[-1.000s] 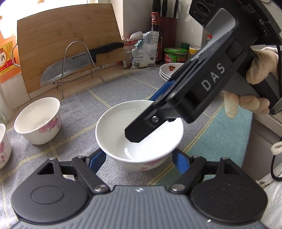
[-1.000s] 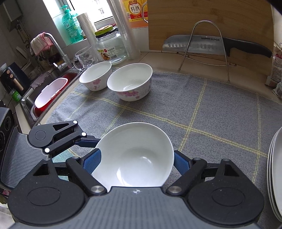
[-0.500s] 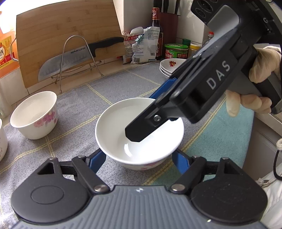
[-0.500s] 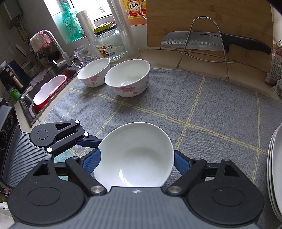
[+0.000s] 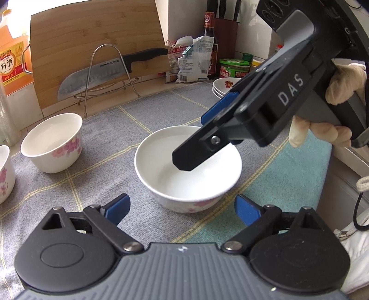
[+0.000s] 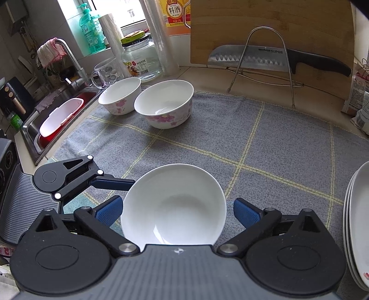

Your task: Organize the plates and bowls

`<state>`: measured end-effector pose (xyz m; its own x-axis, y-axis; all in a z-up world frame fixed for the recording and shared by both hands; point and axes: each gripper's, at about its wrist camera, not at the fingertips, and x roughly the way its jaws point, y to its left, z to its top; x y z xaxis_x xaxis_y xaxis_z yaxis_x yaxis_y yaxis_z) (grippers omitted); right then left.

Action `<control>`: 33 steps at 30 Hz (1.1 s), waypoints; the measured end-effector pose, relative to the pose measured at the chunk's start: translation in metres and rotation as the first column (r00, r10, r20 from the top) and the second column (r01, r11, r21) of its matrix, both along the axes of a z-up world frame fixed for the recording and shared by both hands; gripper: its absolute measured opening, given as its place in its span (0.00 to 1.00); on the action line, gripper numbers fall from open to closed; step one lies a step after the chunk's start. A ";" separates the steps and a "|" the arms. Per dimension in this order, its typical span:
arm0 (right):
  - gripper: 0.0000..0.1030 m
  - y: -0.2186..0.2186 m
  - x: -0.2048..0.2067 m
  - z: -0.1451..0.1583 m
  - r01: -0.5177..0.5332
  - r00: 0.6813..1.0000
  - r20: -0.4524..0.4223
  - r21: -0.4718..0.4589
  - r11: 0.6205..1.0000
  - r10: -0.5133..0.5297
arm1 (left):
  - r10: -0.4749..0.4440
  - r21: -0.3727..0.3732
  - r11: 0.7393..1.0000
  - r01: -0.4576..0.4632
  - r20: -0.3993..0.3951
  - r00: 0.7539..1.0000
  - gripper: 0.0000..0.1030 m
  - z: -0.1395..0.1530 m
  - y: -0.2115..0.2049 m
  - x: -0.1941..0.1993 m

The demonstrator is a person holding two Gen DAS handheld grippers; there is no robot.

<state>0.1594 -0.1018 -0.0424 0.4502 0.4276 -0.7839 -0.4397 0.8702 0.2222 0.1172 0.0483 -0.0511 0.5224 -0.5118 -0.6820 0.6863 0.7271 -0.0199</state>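
Both tongs, left & right, have just been opening & now stand spread off the white floral bowl between them on grey cloth-covered bench; plate stack cut off at edge.

A: Kitchen counter, a grey checked cloth spread over it?

B: Yes. A bamboo cutting board leans on the back wall. Daylight comes through the window (upper left), above the steel sink and its faucet.
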 end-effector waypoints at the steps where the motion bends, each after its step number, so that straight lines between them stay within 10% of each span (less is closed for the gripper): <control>1: 1.00 0.001 -0.001 0.001 0.000 1.000 0.006 -0.005 1.000 0.000 | 0.010 0.001 1.000 -0.010 -0.003 1.000 0.94 0.000 0.003 -0.001; 19: 1.00 0.040 0.014 0.014 -0.055 0.991 0.118 -0.091 0.994 0.066 | 0.306 0.006 0.952 -0.307 0.072 0.949 0.94 0.024 0.080 0.022; 33: 1.00 0.069 0.036 0.010 -0.061 0.978 0.186 -0.171 0.983 0.093 | 0.292 0.014 0.955 -0.295 0.108 0.950 0.94 0.048 0.100 0.093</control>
<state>0.1957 -0.0324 -0.0324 0.5702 0.3401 -0.7478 -0.5277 0.8493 -0.0161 0.2104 0.1488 -0.0031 0.7150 -0.3056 -0.6288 0.4397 0.8958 0.0646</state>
